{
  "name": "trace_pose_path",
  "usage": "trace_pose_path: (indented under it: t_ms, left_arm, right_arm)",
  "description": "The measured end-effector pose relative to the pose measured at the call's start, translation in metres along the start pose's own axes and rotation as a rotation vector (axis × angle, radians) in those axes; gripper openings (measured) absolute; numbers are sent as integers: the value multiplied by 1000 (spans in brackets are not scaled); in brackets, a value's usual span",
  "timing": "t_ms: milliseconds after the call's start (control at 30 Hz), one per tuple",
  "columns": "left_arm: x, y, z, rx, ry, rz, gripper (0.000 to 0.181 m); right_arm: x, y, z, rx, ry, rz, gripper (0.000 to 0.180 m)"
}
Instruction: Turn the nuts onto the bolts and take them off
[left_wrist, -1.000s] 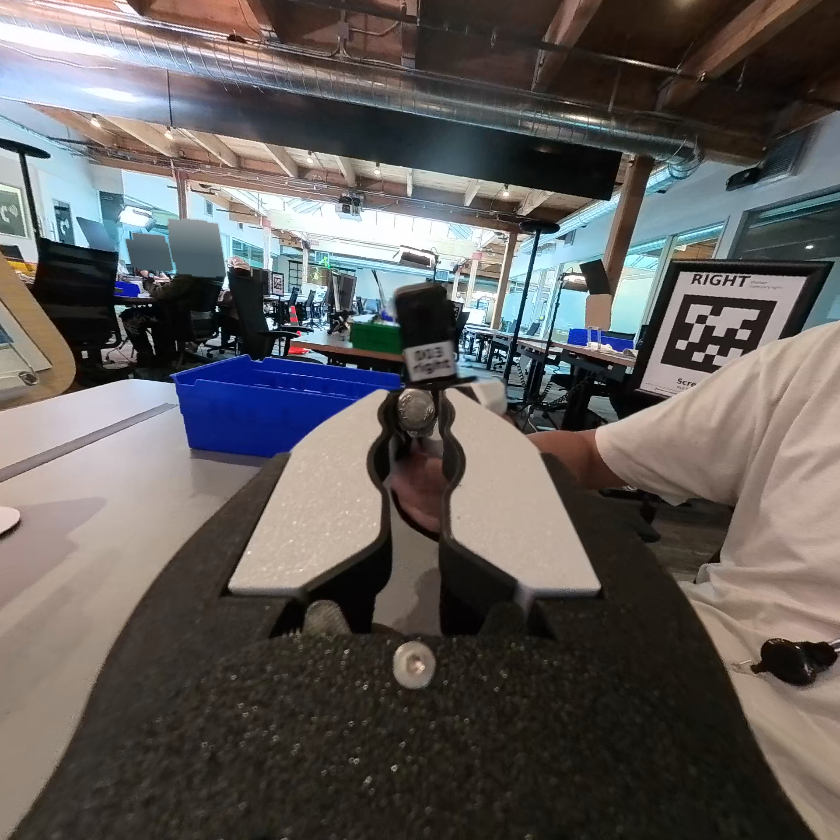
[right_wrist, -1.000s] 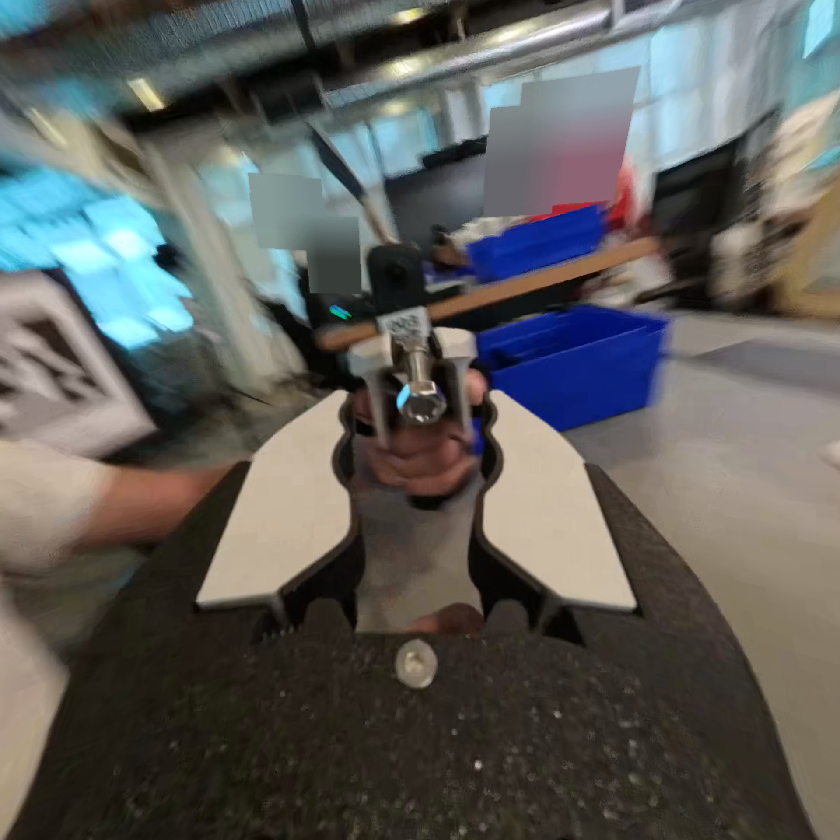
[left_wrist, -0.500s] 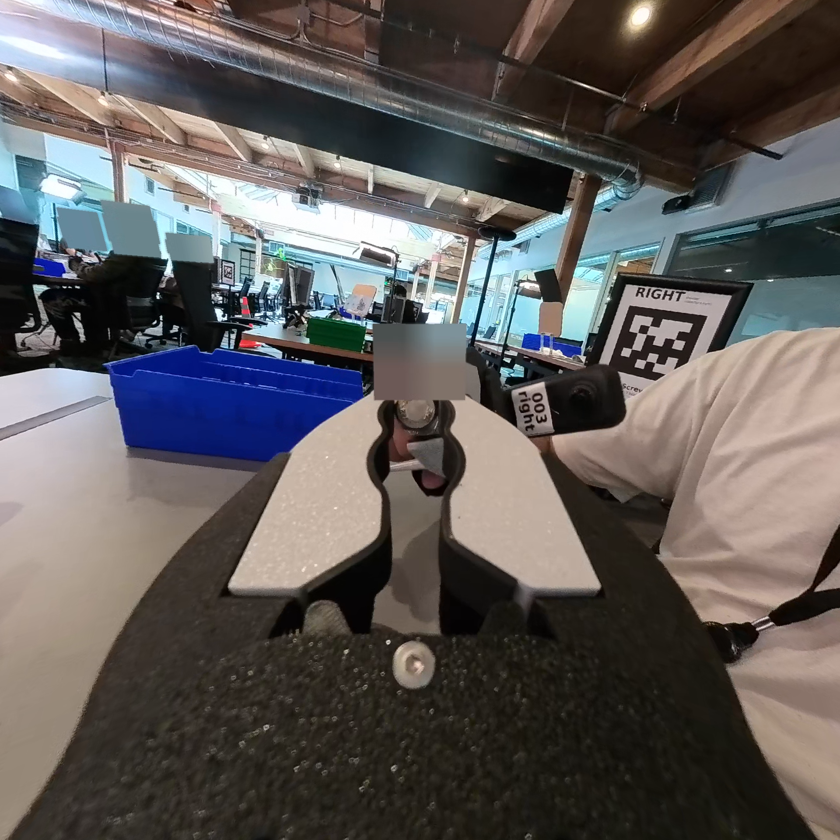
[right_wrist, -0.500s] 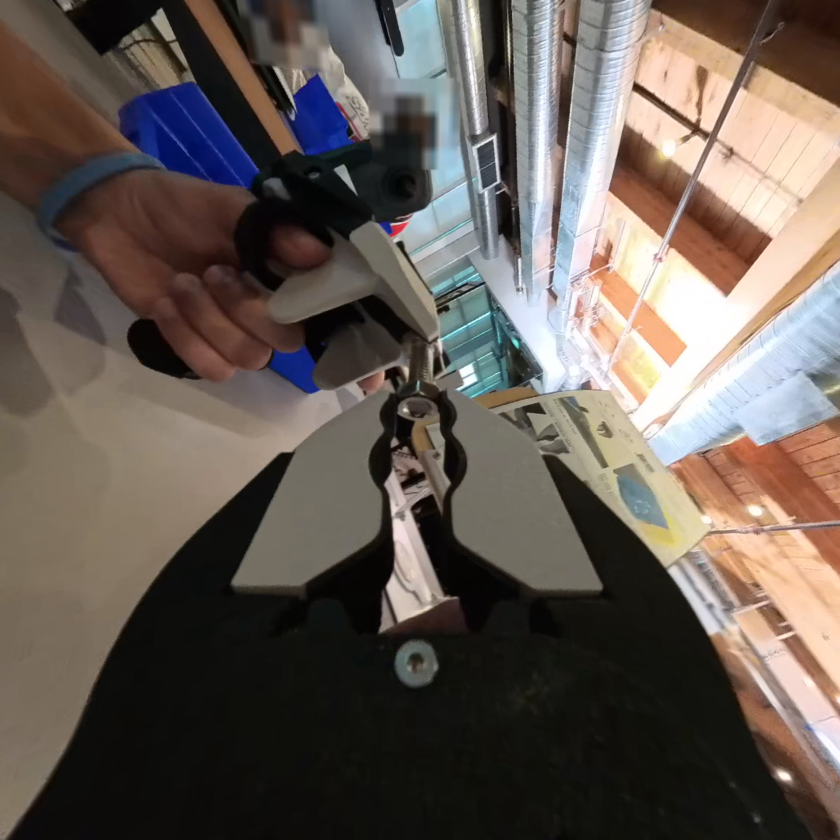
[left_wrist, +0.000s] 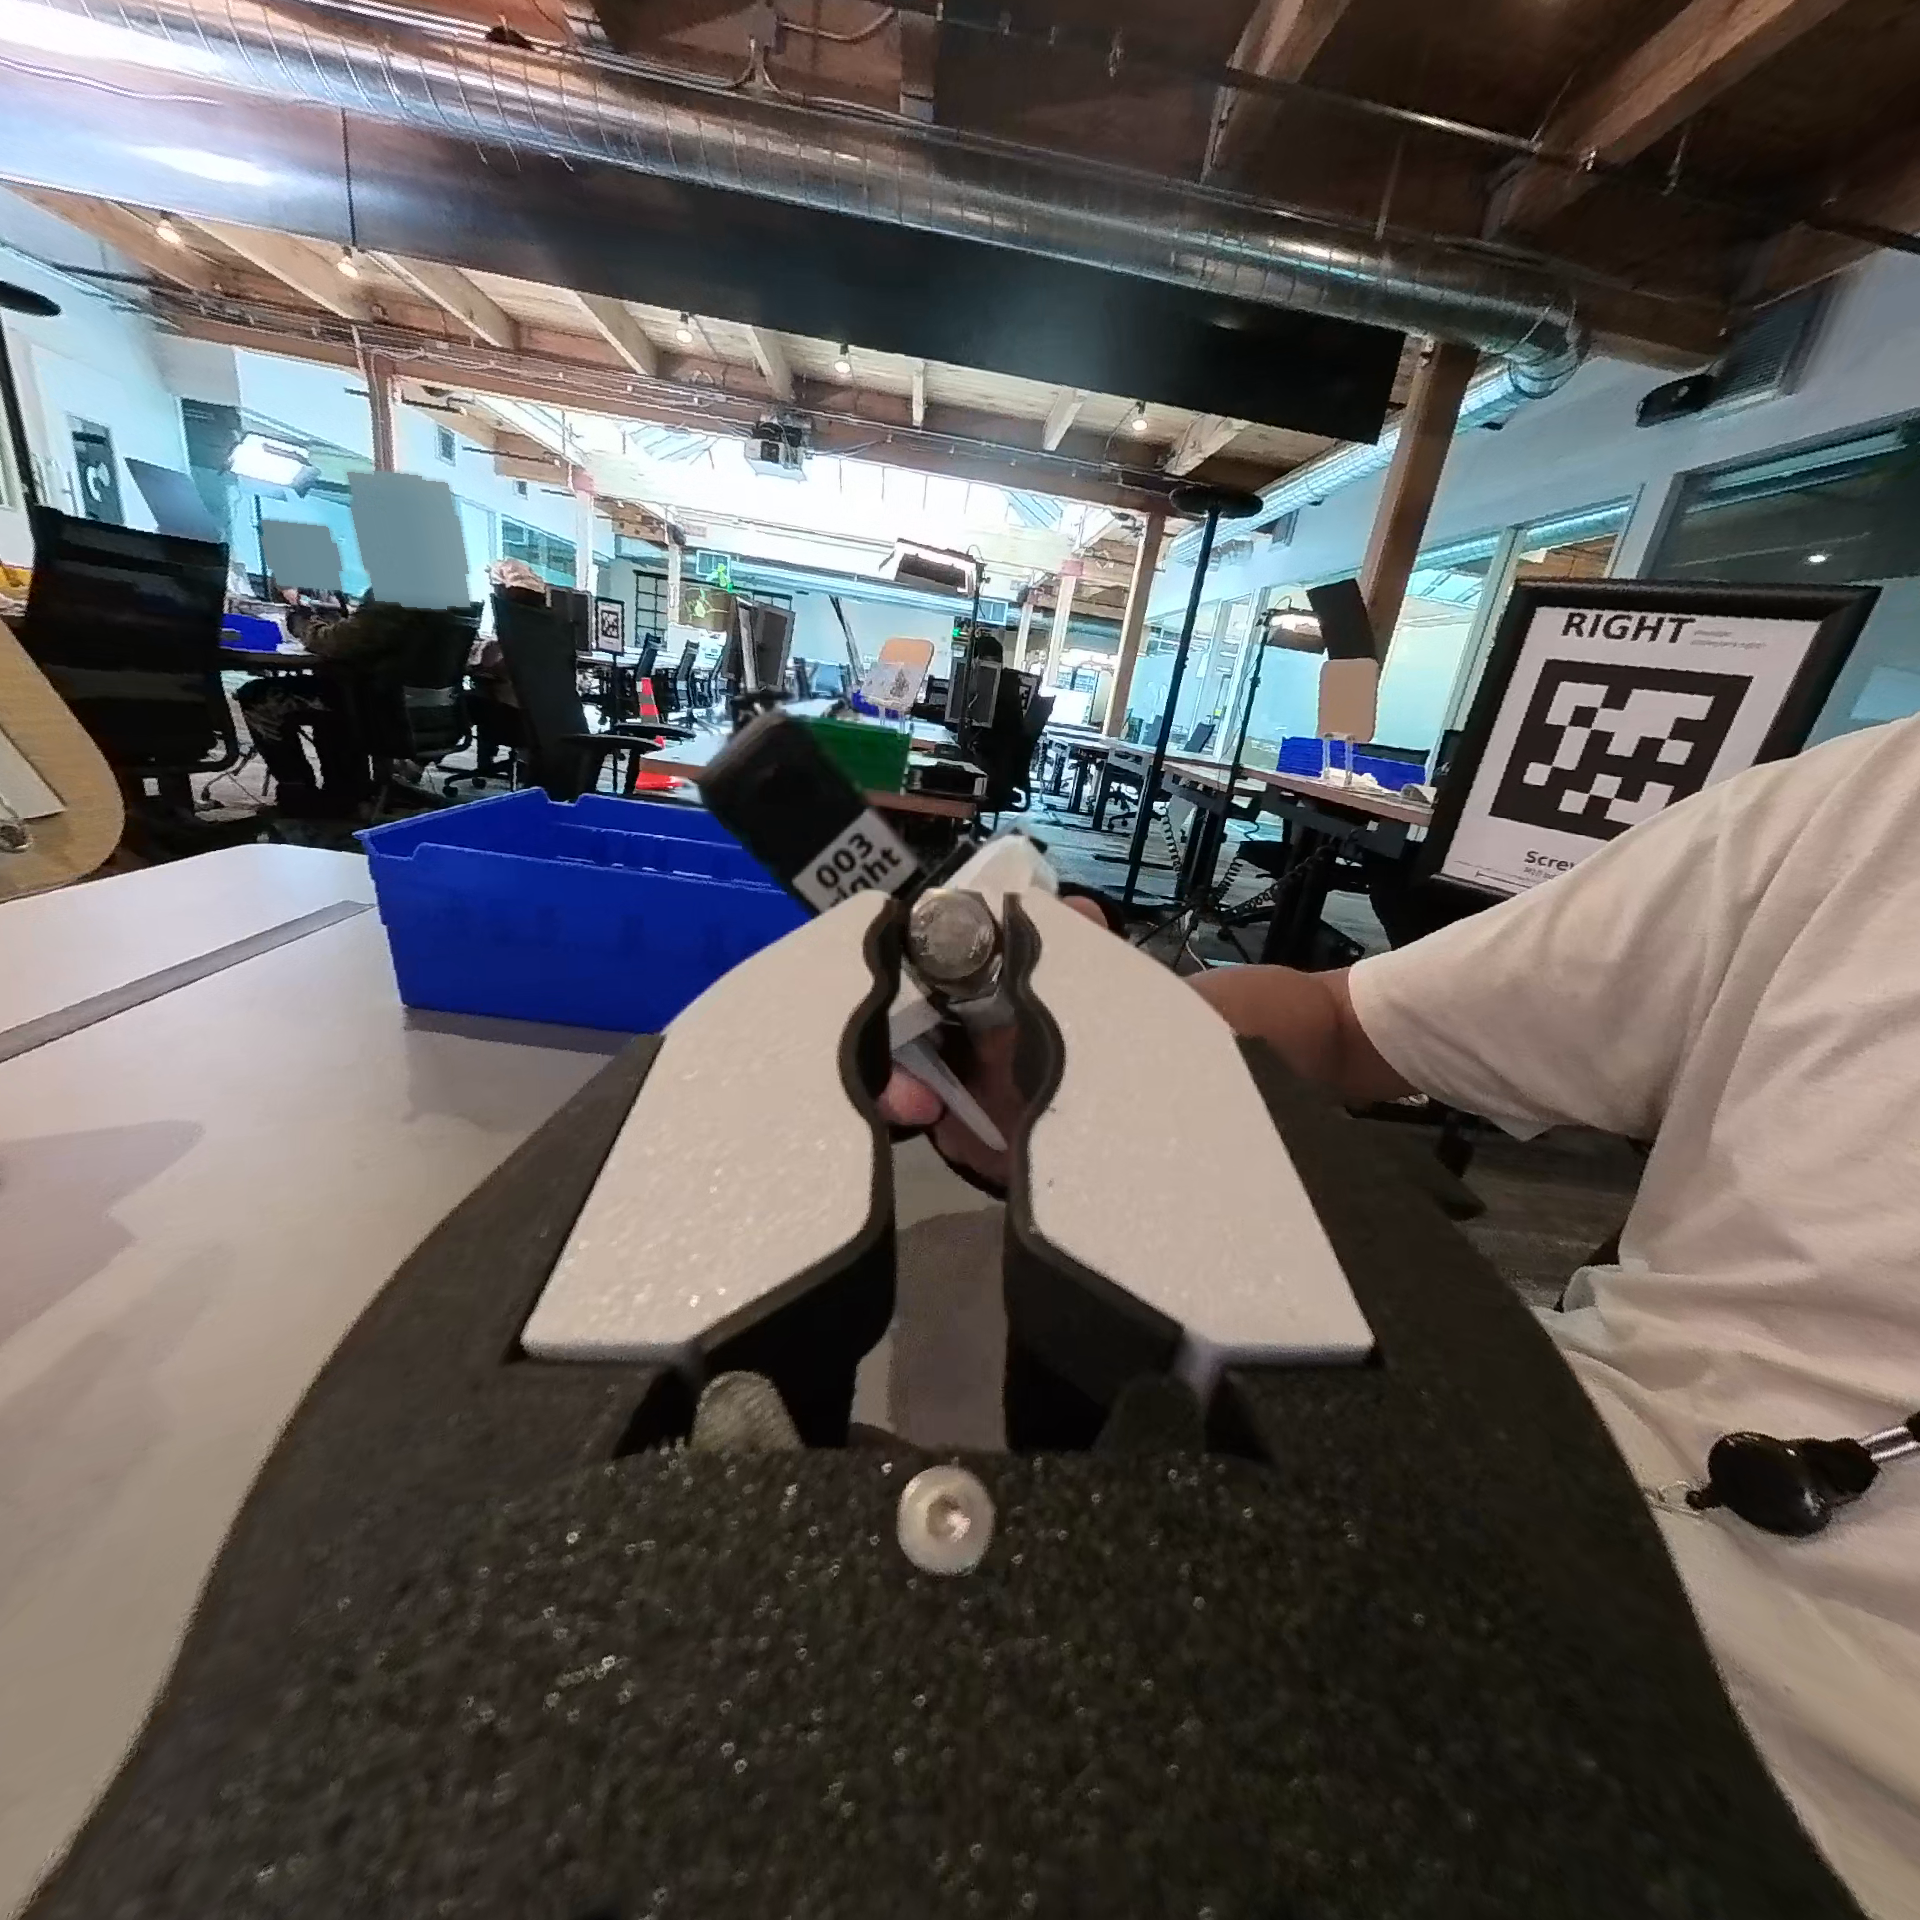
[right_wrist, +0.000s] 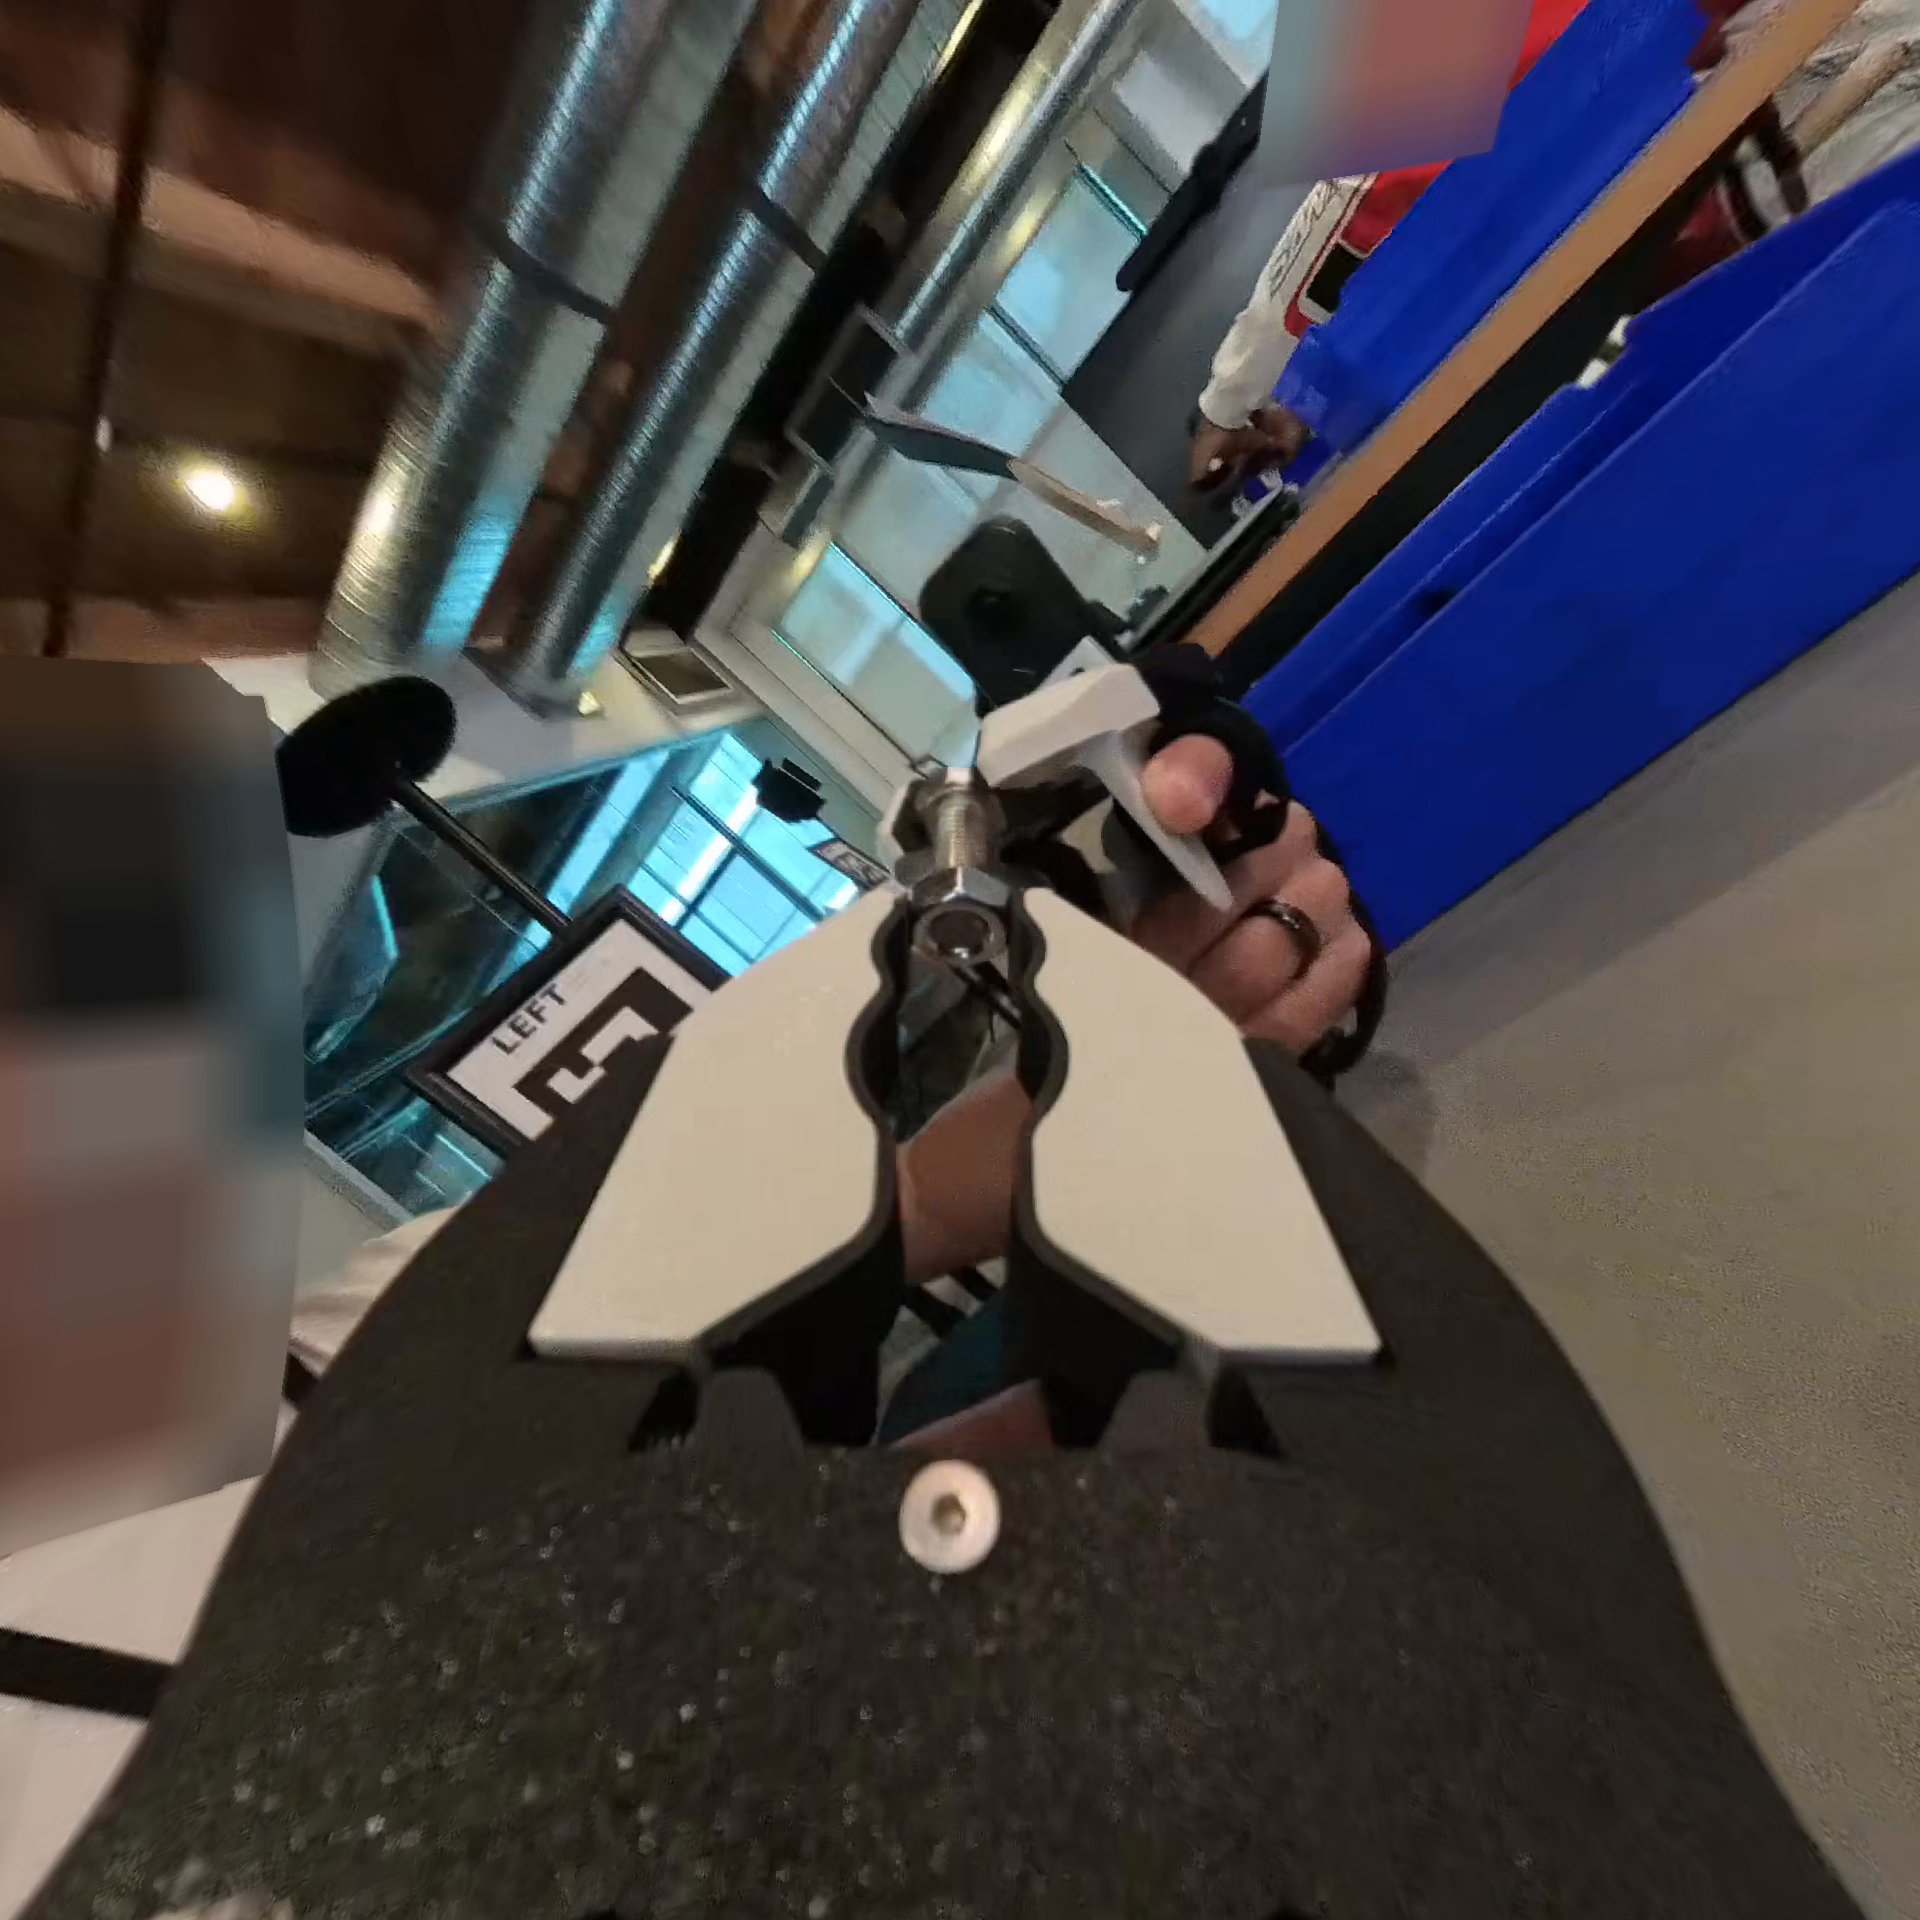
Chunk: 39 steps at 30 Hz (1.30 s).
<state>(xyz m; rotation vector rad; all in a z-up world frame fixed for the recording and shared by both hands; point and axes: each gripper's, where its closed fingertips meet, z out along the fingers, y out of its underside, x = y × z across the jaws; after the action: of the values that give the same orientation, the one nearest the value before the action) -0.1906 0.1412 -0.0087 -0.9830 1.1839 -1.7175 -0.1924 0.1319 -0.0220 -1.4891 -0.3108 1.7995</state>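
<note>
A wide open-plan workroom with timber beams and silver ducts spreads behind a pale grey table (left_wrist: 208, 1091), on which a blue plastic bin (left_wrist: 582, 904) stands well back. In the left wrist view the left gripper (left_wrist: 954, 961) points level across the table, its white fingers closed to a narrow gap on the silver hex head of a steel bolt (left_wrist: 951, 935). Beyond it the right gripper (left_wrist: 977, 935) meets it head-on, canted, its black camera block leaning up to the left; half a second ago that block lay over to the right, and the bin sat farther left. A person's white sleeve (left_wrist: 1662, 987) fills the right side, beside a framed black-and-white marker sign (left_wrist: 1631, 738). In the right wrist view, tilted so ducts run diagonally, the right gripper (right_wrist: 954, 935) is closed on a silver hex nut (right_wrist: 951, 891) threaded on the bolt (right_wrist: 954, 831); the far end of the bolt sits in the left gripper (right_wrist: 935, 800), held by a ringed hand (right_wrist: 1268, 914). Half a second ago this view was rolled much further over, with that hand at upper left. Blue bins (right_wrist: 1610, 623) stand behind the hand.
</note>
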Motion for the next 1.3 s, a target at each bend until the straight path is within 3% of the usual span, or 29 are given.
trace_pose_path:
  t_ms: [67, 133, 267, 433, 500, 567, 667, 800, 1133, 1233, 1300]
  left_arm:
    - [1, -1, 0, 6, 12, -14, 18]
    - [1, 0, 1, 4, 8, -12, 18]
    - [1, -2, 0, 14, 18, -34, 18]
    - [2, -3, 0, 20, 31, -52, 18]
    - [1, -2, 1, 18, 29, -53, 18]
    - [2, 0, 2, 11, 32, -53, 18]
    - [3, 0, 1, 7, 35, -53, 18]
    - [5, -3, 1, 18, 41, -45, 18]
    - [4, -6, -1, 17, 21, -15, 19]
    - [1, -6, -3, 19, 2, -6, 18]
    - [0, -7, -3, 19, -1, 1, 18]
  right_arm:
    - [-2, 1, 0, 22, 11, -107, 18]
    - [-2, 1, 0, 37, 80, -323, 36]
    - [13, 2, -7, -85, 402, -956, 54]
    - [13, -17, -21, -209, 878, -1905, 43]
    - [12, -10, -16, -280, 924, -2217, 38]
    - [10, -1, -9, -282, 905, -2349, 33]
    - [8, -7, -8, -233, 941, -2287, 19]
    - [5, -8, -7, -208, 859, -2102, 18]
    - [5, 8, 4, -56, 196, -524, 17]
    - [-5, -3, 2, 63, -41, -31, 17]
    - [-4, -3, 3, 74, -102, 97, 17]
